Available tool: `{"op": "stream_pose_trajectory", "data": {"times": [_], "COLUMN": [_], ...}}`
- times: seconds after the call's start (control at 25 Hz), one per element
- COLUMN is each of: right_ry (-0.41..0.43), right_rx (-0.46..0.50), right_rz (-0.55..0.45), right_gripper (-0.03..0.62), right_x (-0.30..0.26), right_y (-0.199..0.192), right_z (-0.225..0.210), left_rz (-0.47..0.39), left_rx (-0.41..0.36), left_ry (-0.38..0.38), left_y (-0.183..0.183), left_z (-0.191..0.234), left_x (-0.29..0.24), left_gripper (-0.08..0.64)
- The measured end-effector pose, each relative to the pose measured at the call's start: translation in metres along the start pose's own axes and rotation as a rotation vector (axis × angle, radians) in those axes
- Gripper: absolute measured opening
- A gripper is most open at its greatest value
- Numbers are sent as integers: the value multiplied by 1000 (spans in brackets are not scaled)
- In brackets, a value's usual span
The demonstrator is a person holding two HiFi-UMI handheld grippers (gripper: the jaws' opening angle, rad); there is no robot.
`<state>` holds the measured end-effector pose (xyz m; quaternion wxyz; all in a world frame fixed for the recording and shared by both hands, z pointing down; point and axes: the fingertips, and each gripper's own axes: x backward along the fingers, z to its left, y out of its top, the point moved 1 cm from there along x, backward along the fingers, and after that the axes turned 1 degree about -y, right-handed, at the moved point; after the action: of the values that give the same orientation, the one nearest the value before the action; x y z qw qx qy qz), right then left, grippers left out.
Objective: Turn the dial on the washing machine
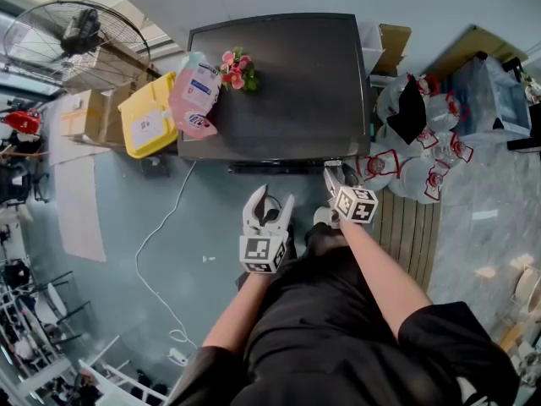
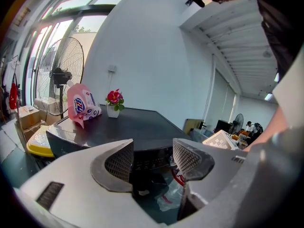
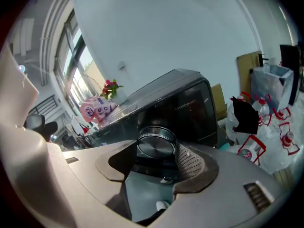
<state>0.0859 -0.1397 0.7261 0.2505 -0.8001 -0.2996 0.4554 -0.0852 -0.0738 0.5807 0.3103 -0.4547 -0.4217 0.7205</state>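
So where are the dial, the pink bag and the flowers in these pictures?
dial (image 3: 156,145): right gripper view, on its shiny front face.
pink bag (image 1: 198,90): head view, on the middle of the bag.
flowers (image 2: 114,97): left gripper view, on the pink blooms.

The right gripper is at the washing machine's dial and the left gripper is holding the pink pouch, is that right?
Not quite. The left gripper holds nothing: the left gripper view shows its jaws apart and empty, while the pink pouch lies on top of the washing machine. The right gripper is at the dial, as you said.
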Motion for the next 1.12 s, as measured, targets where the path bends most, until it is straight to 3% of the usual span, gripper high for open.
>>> {"op": "stream_pose_trajectory", "data": {"times": [0.12, 0.28, 0.36, 0.6, 0.92, 1.12], "right_ry": [29, 30, 21, -49, -131, -127], "right_rx": [-53, -45, 0, 287, 377, 397], "right_rz": [-7, -11, 2, 37, 70, 82], "right_gripper": [238, 238, 238, 238, 238, 238], "right_x": [-1, 0, -1, 4, 6, 2], "right_y": [-1, 1, 1, 1, -5, -7], "right_z": [0, 2, 4, 10, 5, 11], "left_rz": [5, 4, 3, 0, -2, -2], "left_rx": [-3, -5, -5, -2, 5, 12], "left_ry": [2, 3, 4, 2, 8, 7], "left_y": [-1, -1, 0, 2, 1, -2], "left_z": [0, 0, 0, -2, 2, 1], "left_x": [0, 1, 1, 2, 5, 6], "left_gripper": [236, 236, 236, 236, 237, 236]}}
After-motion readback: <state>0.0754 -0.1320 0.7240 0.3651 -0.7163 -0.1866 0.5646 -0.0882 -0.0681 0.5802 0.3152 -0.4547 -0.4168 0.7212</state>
